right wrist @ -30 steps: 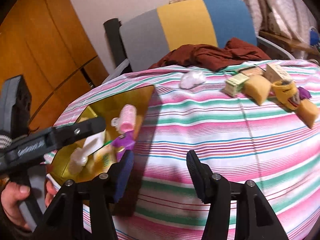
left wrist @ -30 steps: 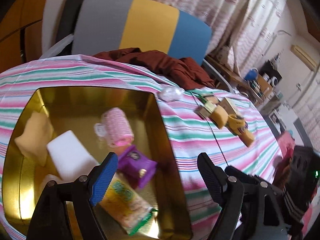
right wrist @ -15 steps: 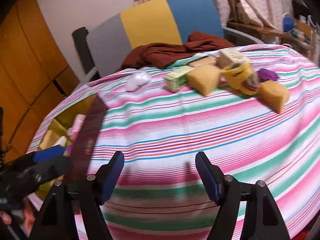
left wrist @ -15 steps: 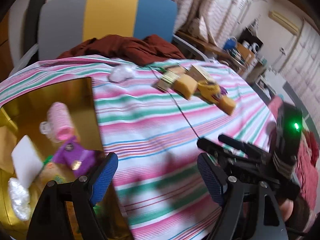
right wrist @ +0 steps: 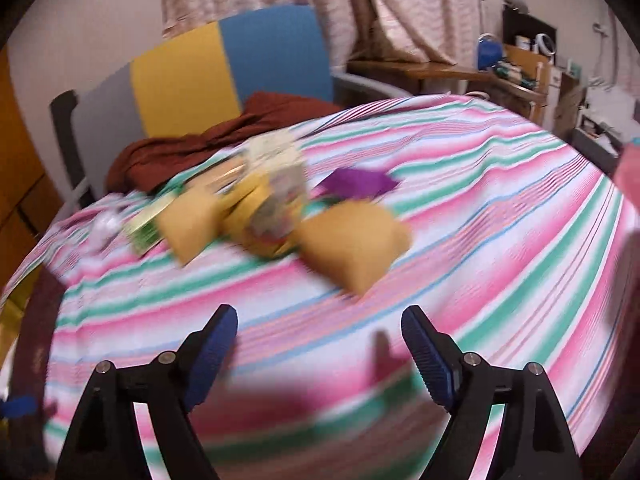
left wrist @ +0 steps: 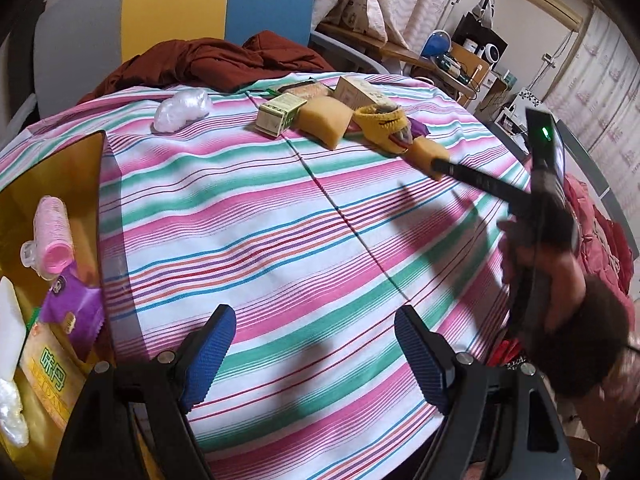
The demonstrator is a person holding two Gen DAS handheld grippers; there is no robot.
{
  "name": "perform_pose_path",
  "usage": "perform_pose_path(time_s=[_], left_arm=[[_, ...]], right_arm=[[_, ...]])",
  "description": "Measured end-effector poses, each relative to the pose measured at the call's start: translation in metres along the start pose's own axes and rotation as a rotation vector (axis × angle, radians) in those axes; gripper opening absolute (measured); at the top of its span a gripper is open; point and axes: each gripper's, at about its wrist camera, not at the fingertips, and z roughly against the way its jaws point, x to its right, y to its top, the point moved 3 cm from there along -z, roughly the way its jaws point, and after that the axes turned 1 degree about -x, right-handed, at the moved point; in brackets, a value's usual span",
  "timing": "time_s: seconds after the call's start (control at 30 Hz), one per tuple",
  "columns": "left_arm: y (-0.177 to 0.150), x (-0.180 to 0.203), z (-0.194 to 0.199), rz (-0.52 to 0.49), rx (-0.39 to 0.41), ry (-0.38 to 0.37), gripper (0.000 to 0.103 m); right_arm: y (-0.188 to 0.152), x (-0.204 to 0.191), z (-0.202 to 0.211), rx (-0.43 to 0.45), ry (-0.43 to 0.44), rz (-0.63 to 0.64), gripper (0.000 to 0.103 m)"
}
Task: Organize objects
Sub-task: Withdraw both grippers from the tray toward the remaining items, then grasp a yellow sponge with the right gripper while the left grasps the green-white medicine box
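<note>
A gold tray (left wrist: pixel 52 168) at the left edge holds a pink roller (left wrist: pixel 52 232), a purple packet (left wrist: pixel 74 308) and a green-yellow packet (left wrist: pixel 50 376). At the far side of the striped table lie a white plastic wad (left wrist: pixel 182 110), a green box (left wrist: pixel 280 114), two yellow sponges (left wrist: pixel 326 120) (right wrist: pixel 352 244), a yellow knitted piece (left wrist: pixel 382 126) and a purple packet (right wrist: pixel 356 182). My left gripper (left wrist: pixel 316 340) hovers open over bare cloth. My right gripper (right wrist: pixel 320 344) points at the nearer sponge, its jaws opening with nothing between them; one of its fingers (left wrist: pixel 480 178) ends at that sponge.
A chair (left wrist: pixel 176 12) with a grey, yellow and blue back stands behind the table, a rust-brown cloth (left wrist: pixel 208 60) heaped on it. Cluttered shelves (left wrist: pixel 472 56) fill the back right. A hand (left wrist: pixel 560 280) holds the right gripper at the table's right edge.
Both grippers swung right, away from the tray and toward the cluster of loose objects. The right gripper's jaws spread wider. The tray slid to the left edge of the left view.
</note>
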Motion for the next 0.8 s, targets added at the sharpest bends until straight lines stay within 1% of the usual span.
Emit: perform_pose_path(time_s=[0.13, 0.3, 0.33, 0.43, 0.57, 0.63, 0.8], left_arm=[[0.0, -0.001, -0.002, -0.002, -0.009, 0.016, 0.083], [0.004, -0.004, -0.005, 0.002, -0.019, 0.037, 0.083], [0.006, -0.004, -0.007, 0.002, -0.02, 0.04, 0.083], [0.013, -0.003, -0.011, -0.006, -0.021, 0.056, 0.083], [0.03, 0.001, -0.022, -0.016, -0.013, 0.066, 0.083], [0.042, 0.002, -0.029, -0.026, -0.002, 0.081, 0.083], [0.077, -0.001, -0.049, -0.054, 0.021, 0.147, 0.083]], right_arm=[[0.028, 0.016, -0.02, 0.016, -0.034, 0.029, 0.087], [0.038, 0.012, -0.043, 0.002, -0.056, 0.112, 0.087], [0.038, 0.014, -0.048, -0.01, -0.058, 0.11, 0.086], [0.036, 0.016, -0.052, -0.013, -0.025, 0.107, 0.076], [0.031, 0.012, -0.05, 0.008, -0.035, 0.123, 0.068], [0.029, 0.011, -0.049, 0.019, -0.046, 0.13, 0.067], [0.027, 0.008, -0.047, 0.038, -0.067, 0.143, 0.066]])
